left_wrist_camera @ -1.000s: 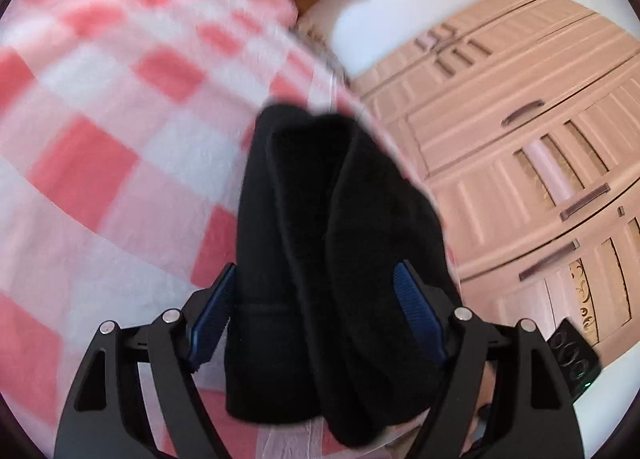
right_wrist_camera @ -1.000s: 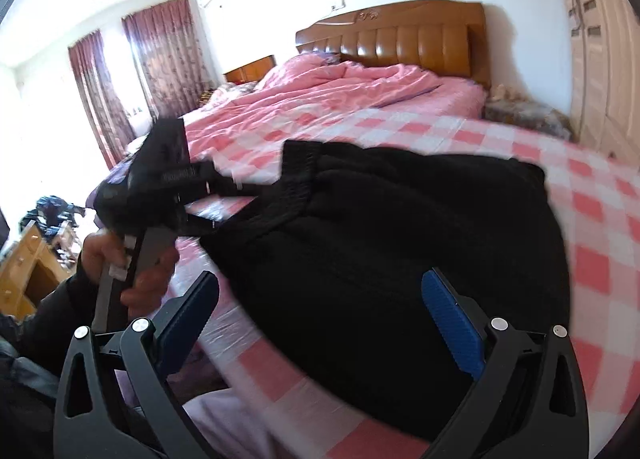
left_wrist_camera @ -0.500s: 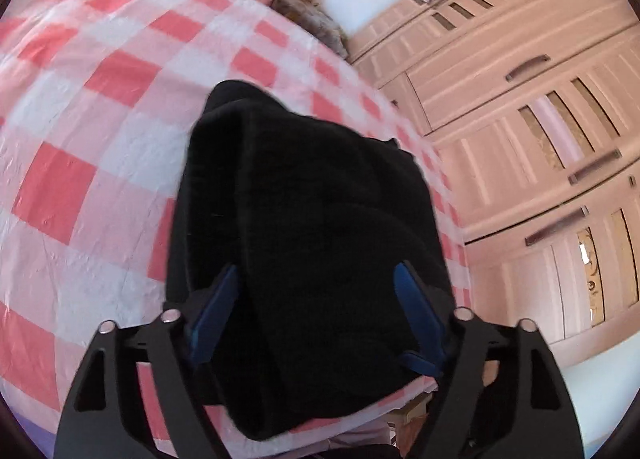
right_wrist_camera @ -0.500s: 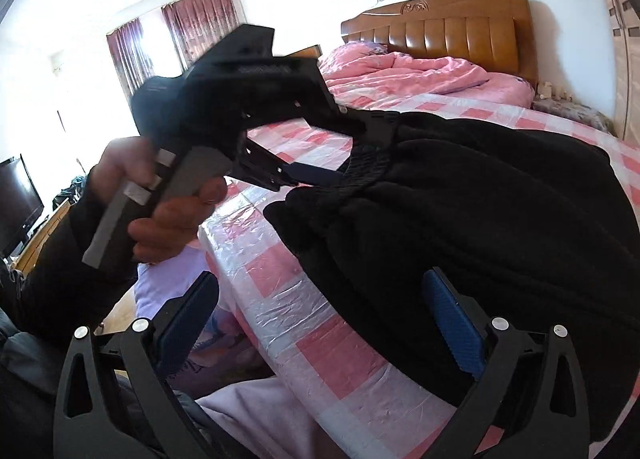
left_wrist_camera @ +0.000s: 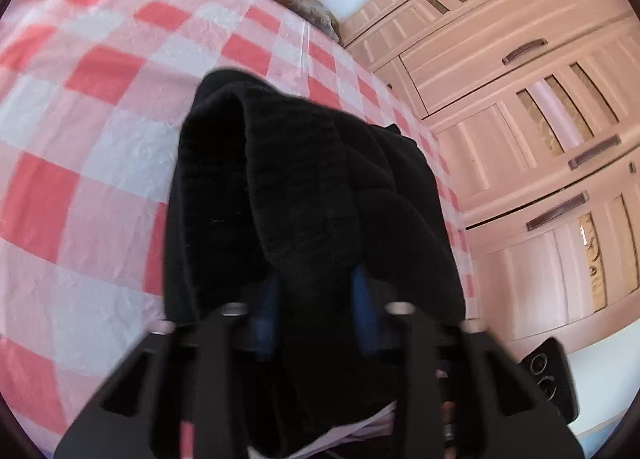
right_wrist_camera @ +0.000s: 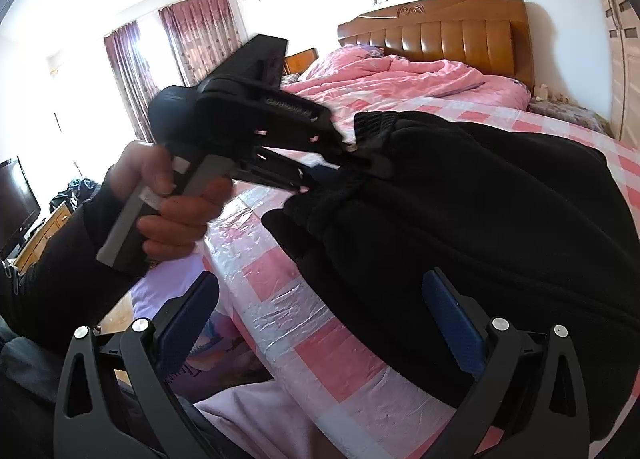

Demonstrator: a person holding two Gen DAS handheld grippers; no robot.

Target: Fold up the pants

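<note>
Black pants (left_wrist_camera: 304,179) lie in a bunched, folded heap on the pink checked bed sheet (left_wrist_camera: 100,139), near its edge. My left gripper (left_wrist_camera: 316,299) is closing, and its blue pads squeeze a thick fold of the waistband end between them. In the right wrist view a hand (right_wrist_camera: 168,199) holds that left gripper (right_wrist_camera: 340,169) clamped on the ribbed waistband of the pants (right_wrist_camera: 480,219). My right gripper (right_wrist_camera: 320,319) stands open low over the bed's edge. Its right pad (right_wrist_camera: 452,323) hovers over the black cloth and grips nothing.
A pink wardrobe (left_wrist_camera: 520,139) with drawers stands close beside the bed. A crumpled pink quilt (right_wrist_camera: 400,75) lies below the wooden headboard (right_wrist_camera: 440,31). Dark red curtains (right_wrist_camera: 192,39) and a television (right_wrist_camera: 16,199) are at the far left. A lilac-clad leg (right_wrist_camera: 256,411) is against the bed edge.
My left gripper's jaws went from wide open around the pants to pinched on the waistband fold. The hand with it came closer in the right wrist view. The right gripper stays open.
</note>
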